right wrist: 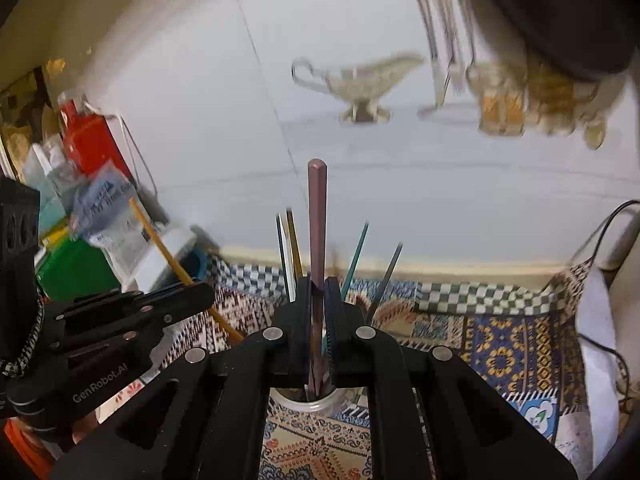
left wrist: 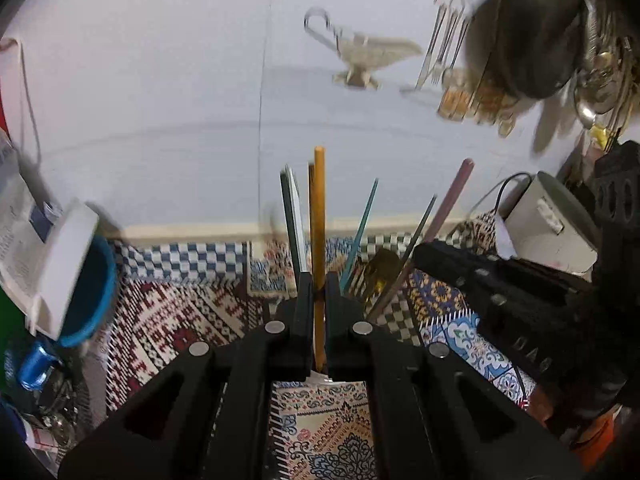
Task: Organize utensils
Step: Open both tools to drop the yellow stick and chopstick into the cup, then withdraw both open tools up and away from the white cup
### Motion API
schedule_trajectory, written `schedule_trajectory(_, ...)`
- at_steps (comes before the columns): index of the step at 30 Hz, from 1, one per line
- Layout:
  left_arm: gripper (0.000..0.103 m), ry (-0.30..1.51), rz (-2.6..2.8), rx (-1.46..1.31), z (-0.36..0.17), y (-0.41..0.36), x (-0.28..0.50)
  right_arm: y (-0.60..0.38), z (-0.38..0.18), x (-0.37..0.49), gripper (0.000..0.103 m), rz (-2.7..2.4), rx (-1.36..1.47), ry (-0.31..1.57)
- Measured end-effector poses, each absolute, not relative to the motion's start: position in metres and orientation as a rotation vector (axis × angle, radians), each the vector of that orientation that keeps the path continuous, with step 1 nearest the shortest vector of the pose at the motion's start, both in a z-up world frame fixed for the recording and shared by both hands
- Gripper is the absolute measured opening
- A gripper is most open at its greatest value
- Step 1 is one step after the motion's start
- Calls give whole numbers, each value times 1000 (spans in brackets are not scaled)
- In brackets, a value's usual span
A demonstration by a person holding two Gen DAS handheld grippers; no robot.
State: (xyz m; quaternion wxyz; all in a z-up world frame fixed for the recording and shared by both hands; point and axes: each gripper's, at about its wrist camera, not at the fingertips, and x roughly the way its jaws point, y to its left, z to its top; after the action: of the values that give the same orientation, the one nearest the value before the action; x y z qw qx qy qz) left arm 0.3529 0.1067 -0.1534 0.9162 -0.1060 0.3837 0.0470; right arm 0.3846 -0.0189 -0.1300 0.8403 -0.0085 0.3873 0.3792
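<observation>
Over a round glass jar (right wrist: 306, 400) on the patterned patchwork cloth (right wrist: 500, 344): a long orange-yellow stick utensil (left wrist: 319, 240), upright, clamped between the closed black jaws of the left gripper (left wrist: 319, 292), lower end hidden behind the jaw blocks. Just beside it, a mauve hexagonal stick utensil (right wrist: 317, 232), upright, pinched by the right gripper (right wrist: 318, 300), its lower end reaching into the jar mouth. Around them, standing in the same cluster, thin teal (right wrist: 356, 256), grey (right wrist: 388, 272) and dark sticks (right wrist: 281, 252). Behind, on the white wall shelf, a blurred clear glass gravy boat (right wrist: 360, 80) and hanging metal cutlery (left wrist: 444, 40).
</observation>
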Motion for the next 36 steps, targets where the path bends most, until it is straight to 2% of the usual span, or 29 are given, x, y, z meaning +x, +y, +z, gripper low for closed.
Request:
schedule_trajectory(8, 4, 883, 108, -228, -171, 98, 363, -13, -160, 394, 6, 812, -32, 957)
schedule_trajectory(11, 14, 873, 121, -214, -163, 93, 355, -14, -158, 392, 7, 813, -69, 975)
schedule_trajectory(14, 19, 823, 138, -197, -144, 88, 335, -24, -145, 385, 20, 815, -75, 966)
schedule_trajectory(15, 20, 805, 142, -188, -136, 87, 328, -30, -139, 381, 24, 809, -69, 949)
schedule_trajectory(18, 21, 745, 142, -160, -111, 83, 304, -48, -112, 364, 26, 802, -52, 888)
schedule_trajectory(20, 29, 679, 136, -133, -88, 78, 280, -61, -91, 349, 29, 796, -45, 837)
schedule_trajectory(22, 30, 615, 119, -112, -68, 73, 256, -78, -66, 330, 33, 783, -36, 763)
schedule_trajectory(27, 33, 465, 72, -53, -22, 62, 192, -112, -8, 273, 34, 766, 2, 587)
schedule_trajectory(32, 50, 317, 48, -27, 5, 55, 124, -131, 31, 211, 34, 766, 2, 432)
schedule_trajectory(36, 63, 274, 33, -24, 11, 54, 80, -135, 43, 167, 44, 755, -19, 348)
